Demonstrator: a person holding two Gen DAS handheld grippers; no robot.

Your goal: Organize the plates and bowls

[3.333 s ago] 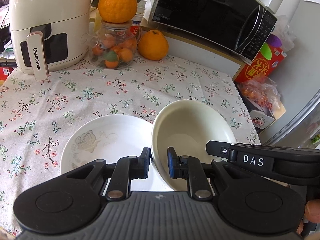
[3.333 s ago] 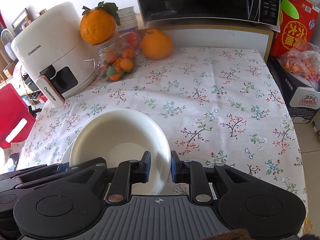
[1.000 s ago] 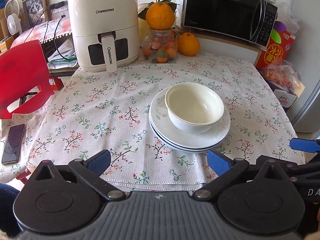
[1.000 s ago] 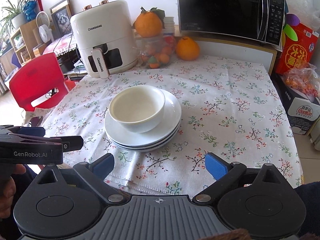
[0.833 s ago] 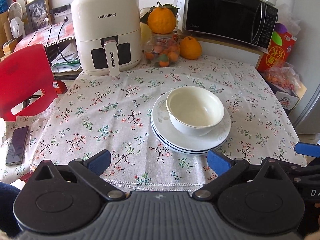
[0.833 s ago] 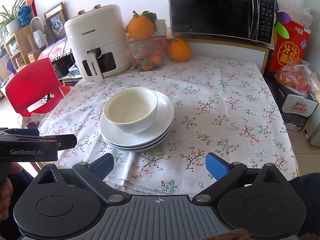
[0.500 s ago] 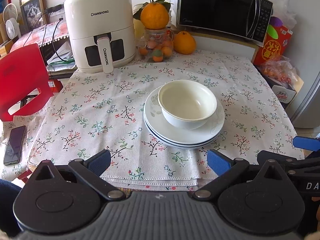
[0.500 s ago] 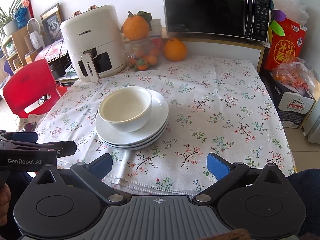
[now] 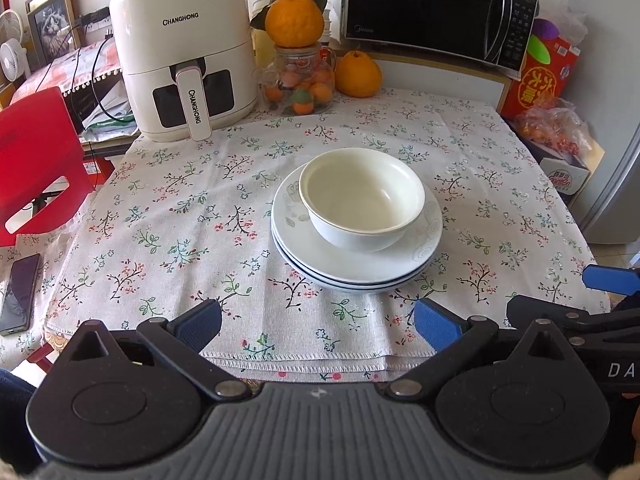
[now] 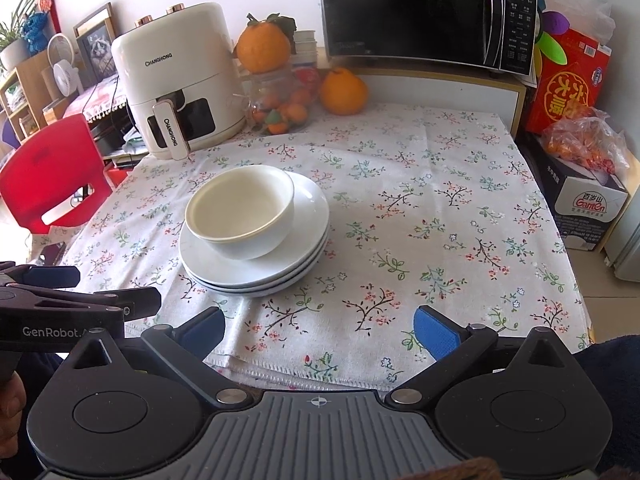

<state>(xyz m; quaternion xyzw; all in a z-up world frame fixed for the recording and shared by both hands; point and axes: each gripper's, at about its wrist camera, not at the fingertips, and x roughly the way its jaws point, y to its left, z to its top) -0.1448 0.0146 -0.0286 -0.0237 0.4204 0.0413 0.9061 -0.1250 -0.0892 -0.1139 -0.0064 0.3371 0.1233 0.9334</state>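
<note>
Nearest, the left gripper and the right gripper both gape wide over the table's near edge, gripping nothing. Beyond them on the floral tablecloth, a white bowl sits upright on a stack of 3 plates. Only the right view reveals 2 nested bowl rims. Farther back stand an air fryer and a microwave.

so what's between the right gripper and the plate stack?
Only bare floral tablecloth between the open right gripper and the plate stack, per the right wrist view.
</note>
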